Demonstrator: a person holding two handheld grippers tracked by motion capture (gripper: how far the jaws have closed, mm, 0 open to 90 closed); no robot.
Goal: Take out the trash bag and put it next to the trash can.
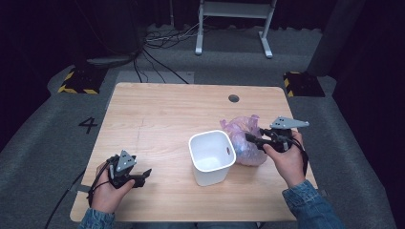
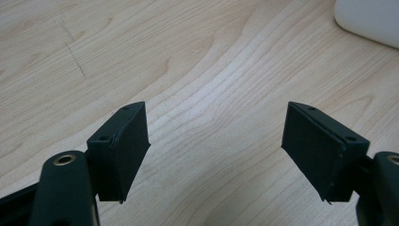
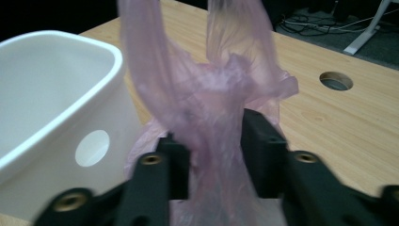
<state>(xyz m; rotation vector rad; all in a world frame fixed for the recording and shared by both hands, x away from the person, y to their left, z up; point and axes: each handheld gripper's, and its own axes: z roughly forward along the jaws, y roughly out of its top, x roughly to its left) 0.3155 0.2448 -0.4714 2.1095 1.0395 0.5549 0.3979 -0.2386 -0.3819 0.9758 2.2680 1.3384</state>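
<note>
A thin purple plastic bag [image 1: 244,138] lies crumpled on the wooden table just right of an empty white bin [image 1: 211,157]. My right gripper [image 1: 254,139] is at the bag, and in the right gripper view its jaws are shut on a bunched fold of the purple plastic bag [image 3: 214,122], with the bin [image 3: 51,108] close at the left. My left gripper [image 1: 143,175] rests near the table's front left edge, held low over bare wood. In the left gripper view my left gripper [image 2: 216,150] stands wide open with nothing between its pads; a corner of the bin [image 2: 371,21] shows at the top right.
The table [image 1: 157,114] has a round cable hole [image 1: 233,98] near its far edge. Beyond it, cables [image 1: 162,40] and a white frame's feet [image 1: 234,28] are on the grey floor. Yellow-black striped blocks [image 1: 79,81] sit off the far corners.
</note>
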